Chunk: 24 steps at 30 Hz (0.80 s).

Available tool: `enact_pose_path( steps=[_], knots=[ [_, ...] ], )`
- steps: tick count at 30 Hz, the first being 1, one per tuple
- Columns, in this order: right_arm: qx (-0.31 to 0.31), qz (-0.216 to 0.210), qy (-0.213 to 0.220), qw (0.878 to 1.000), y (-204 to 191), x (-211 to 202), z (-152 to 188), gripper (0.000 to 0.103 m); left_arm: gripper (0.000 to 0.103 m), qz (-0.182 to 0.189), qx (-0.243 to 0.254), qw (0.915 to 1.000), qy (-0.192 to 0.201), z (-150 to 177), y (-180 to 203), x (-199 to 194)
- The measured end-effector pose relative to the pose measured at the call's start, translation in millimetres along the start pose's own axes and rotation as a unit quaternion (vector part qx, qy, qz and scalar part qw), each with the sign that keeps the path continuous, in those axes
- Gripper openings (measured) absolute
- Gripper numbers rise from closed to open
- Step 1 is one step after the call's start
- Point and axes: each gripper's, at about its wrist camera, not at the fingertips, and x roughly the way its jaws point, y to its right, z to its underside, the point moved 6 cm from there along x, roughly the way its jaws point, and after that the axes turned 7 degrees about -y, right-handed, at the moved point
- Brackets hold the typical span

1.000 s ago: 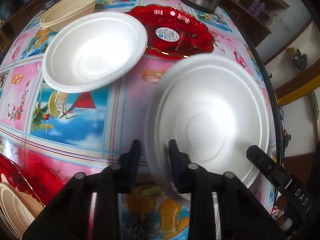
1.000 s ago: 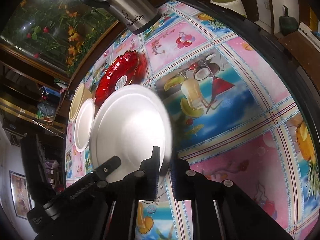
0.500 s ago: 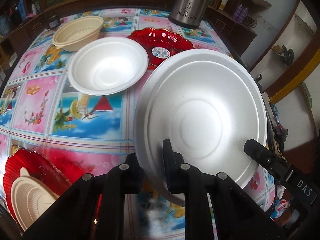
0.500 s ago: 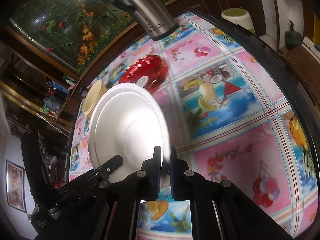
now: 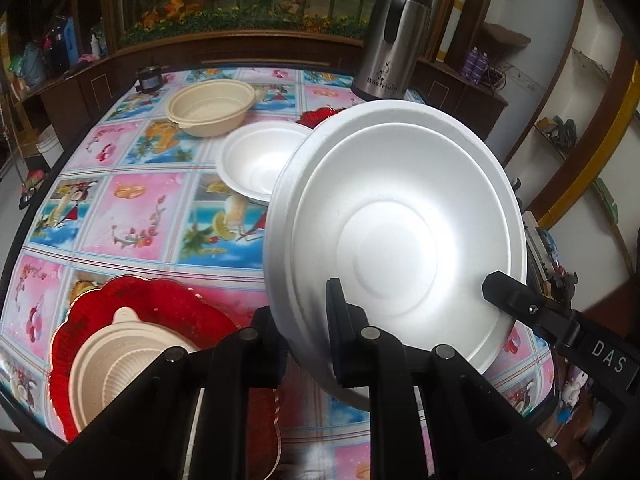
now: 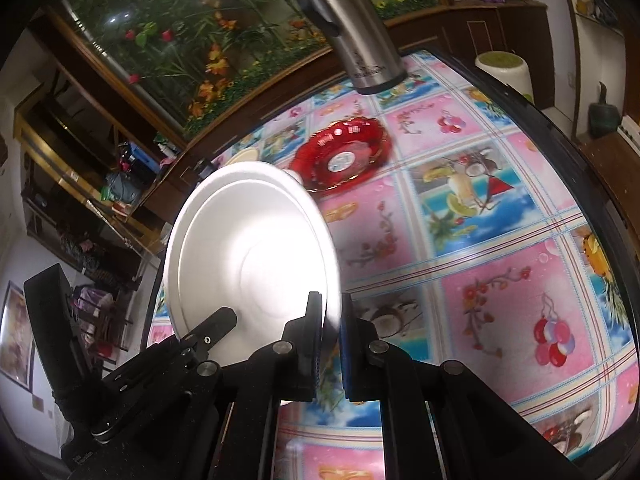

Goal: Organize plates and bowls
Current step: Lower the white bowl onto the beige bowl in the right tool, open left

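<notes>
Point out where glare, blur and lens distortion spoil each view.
Left wrist view: the white foam bowl is bright but readable, and the fisheye bows the table edge. Right wrist view: the bowl's centre is blown out white, the tablecloth is slightly smeared, and the steel flask leans from distortion.

Steel flask (image 5: 394,36) standing at far edge of patterned tablecloth (image 5: 140,216); flower mural (image 6: 192,40) showing behind wooden ledge (image 5: 240,50).

Desk (image 5: 132,208) under a bright fruit-print cloth: beige bowl (image 5: 212,108), white foam bowl (image 5: 256,164), two red plates (image 5: 160,312) (image 6: 344,160), steel flask (image 5: 394,36) at the far edge.
</notes>
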Motion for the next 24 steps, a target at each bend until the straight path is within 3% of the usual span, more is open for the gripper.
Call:
enact_pose_path(
  steps=[24],
  knots=[
    [-0.079,-0.022,0.008,0.997,-77.4,-5.6,30.2,0.008,0.015,-0.033,-0.037,0.9956,0.079,29.4,-66.0,-52.1]
  ],
)
